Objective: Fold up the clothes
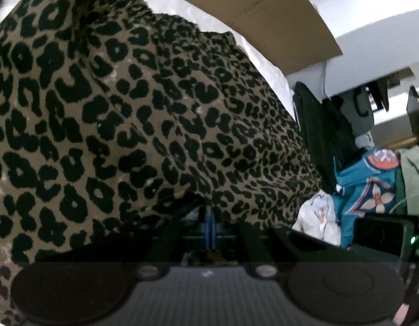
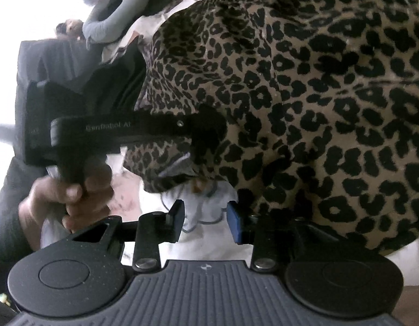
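Observation:
A leopard-print garment (image 1: 128,108) fills most of the left wrist view and drapes over the fingertips there. My left gripper (image 1: 212,225) is shut on its edge, blue pads pressed together. From the right wrist view the same garment (image 2: 318,95) hangs bunched at the right, with the left gripper (image 2: 209,135) pinching its lower left fold and a hand (image 2: 73,195) on the grip. My right gripper (image 2: 205,218) stands open just below the cloth's bottom edge. Only white fabric shows between its blue pads (image 2: 233,222).
A white sheet (image 1: 182,2) lies behind the garment, with a cardboard box (image 1: 277,19) beyond it. At the right are a dark garment (image 1: 318,135) and a teal patterned cloth (image 1: 366,187). A grey sleeve (image 2: 114,19) and black cloth (image 2: 119,81) sit at the upper left.

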